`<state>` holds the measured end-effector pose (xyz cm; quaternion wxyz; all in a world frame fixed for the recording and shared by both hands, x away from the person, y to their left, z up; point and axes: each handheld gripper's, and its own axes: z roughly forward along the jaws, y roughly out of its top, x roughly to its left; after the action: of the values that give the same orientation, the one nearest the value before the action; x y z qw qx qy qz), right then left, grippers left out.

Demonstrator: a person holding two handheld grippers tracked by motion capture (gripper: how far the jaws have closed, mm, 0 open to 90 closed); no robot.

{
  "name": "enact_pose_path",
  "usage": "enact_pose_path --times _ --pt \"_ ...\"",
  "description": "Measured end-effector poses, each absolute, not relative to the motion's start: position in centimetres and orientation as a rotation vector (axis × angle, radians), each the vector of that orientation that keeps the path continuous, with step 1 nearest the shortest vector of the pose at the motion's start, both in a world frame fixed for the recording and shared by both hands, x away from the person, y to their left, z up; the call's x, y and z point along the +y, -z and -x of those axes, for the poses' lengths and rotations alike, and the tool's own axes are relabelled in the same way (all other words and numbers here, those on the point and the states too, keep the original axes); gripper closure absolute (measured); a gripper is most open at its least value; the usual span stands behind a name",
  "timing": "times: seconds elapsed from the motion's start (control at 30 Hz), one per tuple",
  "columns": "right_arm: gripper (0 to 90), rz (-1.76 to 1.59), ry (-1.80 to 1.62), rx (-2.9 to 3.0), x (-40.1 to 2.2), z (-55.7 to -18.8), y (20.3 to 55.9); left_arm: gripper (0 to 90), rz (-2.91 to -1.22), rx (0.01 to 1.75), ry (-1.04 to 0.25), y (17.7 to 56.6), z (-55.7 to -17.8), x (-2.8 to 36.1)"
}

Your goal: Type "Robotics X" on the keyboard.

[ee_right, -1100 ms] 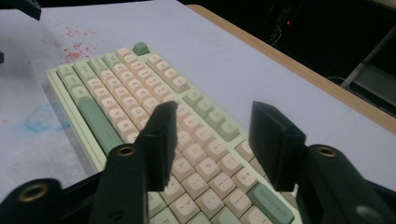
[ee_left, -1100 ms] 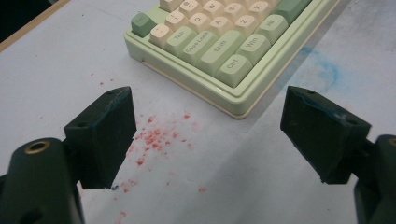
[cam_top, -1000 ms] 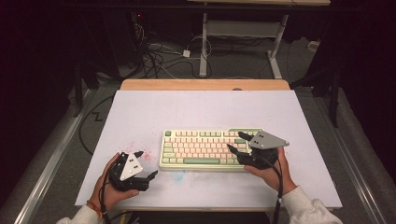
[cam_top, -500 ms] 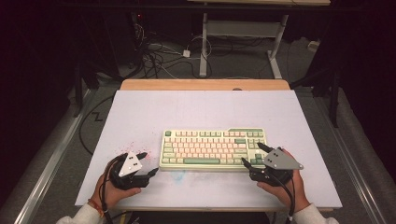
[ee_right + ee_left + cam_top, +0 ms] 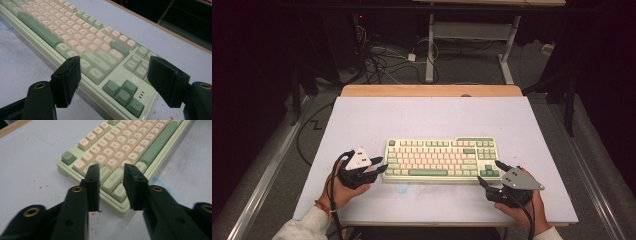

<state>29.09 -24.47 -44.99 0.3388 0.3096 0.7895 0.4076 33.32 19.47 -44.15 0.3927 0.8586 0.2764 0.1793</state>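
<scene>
A pale green keyboard (image 5: 442, 160) with cream and green keys lies flat in the middle of the table. My left gripper (image 5: 379, 168) is at its left end. In the left gripper view the jaws (image 5: 112, 170) hover over the keyboard's (image 5: 130, 145) near left corner; they have just been closing and stand at a narrow gap, pressing on nothing. My right gripper (image 5: 488, 171) sits at the near right corner. In the right gripper view its jaws (image 5: 113, 62) stand wide open, framing the arrow keys of the keyboard (image 5: 75, 32) without touching it.
The table is covered by a pale blue-white mat (image 5: 432, 120) with a wooden strip (image 5: 432, 91) along its far edge. Cables (image 5: 382, 55) and a desk frame (image 5: 430, 45) lie on the floor beyond. Bare mat surrounds the keyboard.
The left gripper has moved right and up to the keyboard's left end and its jaws have narrowed. The right gripper has drawn back from over the keys to the near right corner.
</scene>
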Motion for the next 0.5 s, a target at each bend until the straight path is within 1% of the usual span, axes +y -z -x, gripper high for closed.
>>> enact_pose_path --times 0.1,0.17,0.3,0.5 --pt "27.4 -0.804 -1.056 2.065 -24.4 -29.2 45.1 78.6 -2.198 0.693 -0.448 43.6 -34.0 18.5" --pt "27.4 -0.804 -1.052 2.075 -24.3 -29.2 45.2 83.7 -2.214 0.677 -0.434 43.3 -34.5 17.9" --pt "27.3 -0.799 -1.046 2.081 -24.2 -29.3 45.4 86.2 -2.243 0.648 -0.397 42.9 -35.2 16.6" --pt "27.3 -0.802 -1.046 2.087 -24.3 -29.4 45.5 87.2 -2.254 0.625 -0.396 42.0 -36.3 14.8"
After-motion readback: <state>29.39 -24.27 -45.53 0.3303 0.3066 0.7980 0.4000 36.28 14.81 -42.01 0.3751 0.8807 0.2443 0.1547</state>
